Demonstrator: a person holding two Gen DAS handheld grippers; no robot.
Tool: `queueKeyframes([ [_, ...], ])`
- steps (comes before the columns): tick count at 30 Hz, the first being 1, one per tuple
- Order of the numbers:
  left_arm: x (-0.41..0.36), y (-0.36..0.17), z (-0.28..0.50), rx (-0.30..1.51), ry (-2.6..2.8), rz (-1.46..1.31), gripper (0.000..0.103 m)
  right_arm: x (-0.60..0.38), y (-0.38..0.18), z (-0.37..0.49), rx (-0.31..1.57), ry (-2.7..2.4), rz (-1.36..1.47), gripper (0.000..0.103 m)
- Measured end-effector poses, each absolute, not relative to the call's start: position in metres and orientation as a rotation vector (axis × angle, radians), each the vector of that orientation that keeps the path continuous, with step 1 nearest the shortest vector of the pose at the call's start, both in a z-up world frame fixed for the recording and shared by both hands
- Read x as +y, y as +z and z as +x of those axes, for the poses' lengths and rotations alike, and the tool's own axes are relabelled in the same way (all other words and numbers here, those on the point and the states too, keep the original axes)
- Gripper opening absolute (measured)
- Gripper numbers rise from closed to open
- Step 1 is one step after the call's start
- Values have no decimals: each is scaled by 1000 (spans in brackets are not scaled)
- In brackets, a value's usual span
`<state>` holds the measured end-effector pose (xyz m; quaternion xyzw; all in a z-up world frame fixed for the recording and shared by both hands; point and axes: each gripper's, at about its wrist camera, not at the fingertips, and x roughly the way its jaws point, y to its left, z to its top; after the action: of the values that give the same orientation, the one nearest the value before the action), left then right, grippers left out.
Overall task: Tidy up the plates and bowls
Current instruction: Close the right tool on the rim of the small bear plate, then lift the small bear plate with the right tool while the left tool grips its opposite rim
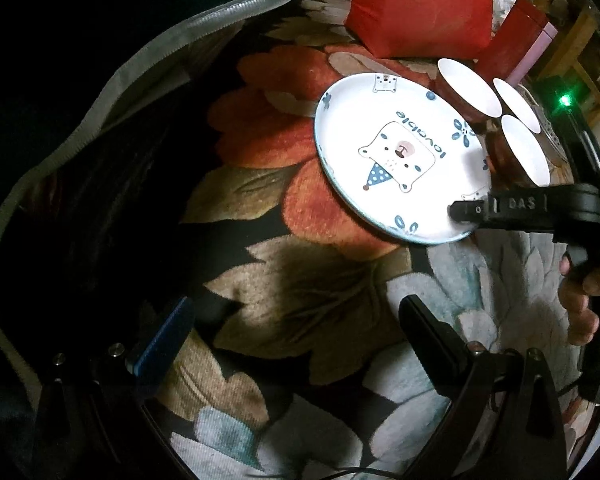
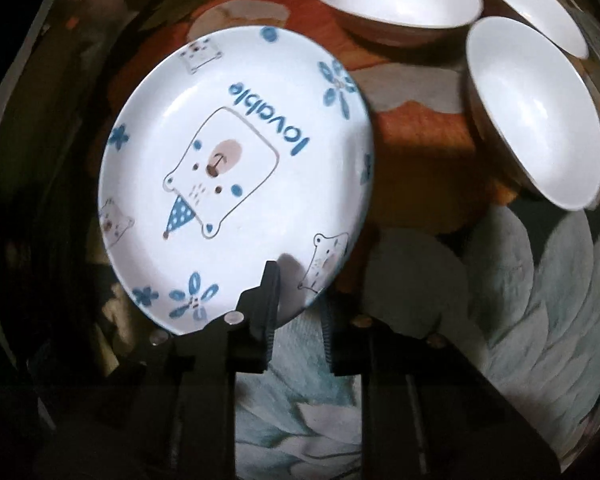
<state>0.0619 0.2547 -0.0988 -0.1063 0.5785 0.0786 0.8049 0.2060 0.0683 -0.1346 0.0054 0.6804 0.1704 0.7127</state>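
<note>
Plate [image 2: 236, 168] with the bear drawing lies on the flowered cloth [image 1: 300, 300], and your right gripper [image 2: 296, 300] pinches its near rim — one finger above, one under. Three white bowls [image 2: 536, 112] stand just beside it on the far side. Your left gripper [image 1: 292, 320] hangs spread over bare cloth, holding nothing.

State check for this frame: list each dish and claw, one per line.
Bear plate: upright on the floral cloth, near rim pinched.
Three white bowls: upright, empty, grouped beside the plate.
Right claw: shut on the plate's rim.
Left claw: open, holding nothing, above the cloth.
</note>
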Motion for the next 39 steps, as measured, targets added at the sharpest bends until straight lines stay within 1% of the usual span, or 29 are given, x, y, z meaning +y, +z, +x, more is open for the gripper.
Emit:
queueKeyframes([
  [5,251,-100,65,1245,155,-219,102,70,-134,200,1547,502,-106,20],
  [9,248,-104,66,1253,147,-218,102,67,-132,179,1579,645,-269,21],
  [13,243,-109,67,1265,132,-212,102,58,-129,153,1579,746,-435,21],
  [15,238,-113,69,1276,124,-209,102,51,-129,148,1561,733,-457,21],
  [18,234,-120,72,1288,121,-209,102,42,-125,148,1539,698,-349,24],
  [24,234,-128,79,1289,139,-235,100,24,-128,151,1512,548,-56,25],
  [25,235,-130,80,1291,143,-241,97,16,-130,150,1504,533,-27,24],
  [28,234,-137,85,1308,143,-254,85,13,-130,151,1470,488,25,24],
  [30,234,-141,87,1315,136,-266,81,12,-131,153,1458,471,42,23],
  [31,233,-143,88,1318,130,-270,71,10,-132,156,1456,458,42,22],
  [32,232,-145,89,1326,122,-273,56,9,-134,158,1454,455,45,22],
  [34,230,-150,93,1346,106,-273,45,8,-135,153,1453,446,33,20],
  [36,229,-152,97,1345,75,-290,42,8,-137,152,1452,443,25,20],
  [37,228,-151,98,1341,63,-292,30,7,-135,153,1452,442,27,19],
  [38,225,-149,100,1338,43,-288,23,7,-136,153,1451,441,26,18],
  [39,222,-148,101,1341,52,-264,23,7,-136,154,1448,437,22,17],
])
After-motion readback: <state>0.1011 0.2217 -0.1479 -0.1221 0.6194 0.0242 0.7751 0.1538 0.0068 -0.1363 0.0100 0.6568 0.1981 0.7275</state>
